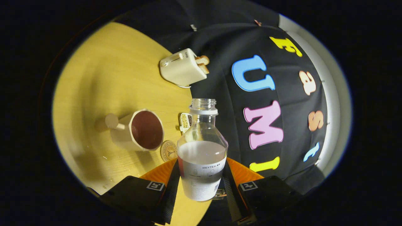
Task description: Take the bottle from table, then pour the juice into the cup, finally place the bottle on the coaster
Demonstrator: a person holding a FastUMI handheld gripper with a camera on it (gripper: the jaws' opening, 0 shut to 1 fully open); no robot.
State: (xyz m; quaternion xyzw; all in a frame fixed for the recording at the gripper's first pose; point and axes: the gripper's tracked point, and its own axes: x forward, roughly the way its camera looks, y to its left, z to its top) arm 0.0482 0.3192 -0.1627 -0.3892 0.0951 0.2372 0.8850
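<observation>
I have the gripper (201, 185) clamped on the bottle (202, 150), both fingers pressing its labelled lower body at lower centre of the frame, the bottle lifted clear of the table (103, 78). The view is rolled, so the tabletop fills the left half and the booth wall the right; I judge this to be the start of the pour or the approach to it. The cup (141, 130) sits left of centre, its mouth turned toward the camera, close beside the bottle neck. To pour well, I should carry the open neck over the cup rim before tilting further, then roll slowly so the stream lands inside rather than on the wood; the grip is low on the body, so I judge a firm squeeze is needed against slip. The bottle is clear plastic, uncapped, threaded at the neck, wide-shouldered, roughly half full of a pale cloudy liquid, with a smooth paper label. The cup is cream outside, dark brown inside, faceted, with a round knob-like handle. The coaster (169, 150), a flat tan disc with a printed emblem, lies between cup and bottle. A cream toaster (182, 67) holding bread stands at upper centre. The table is smooth pale wood grain.
</observation>
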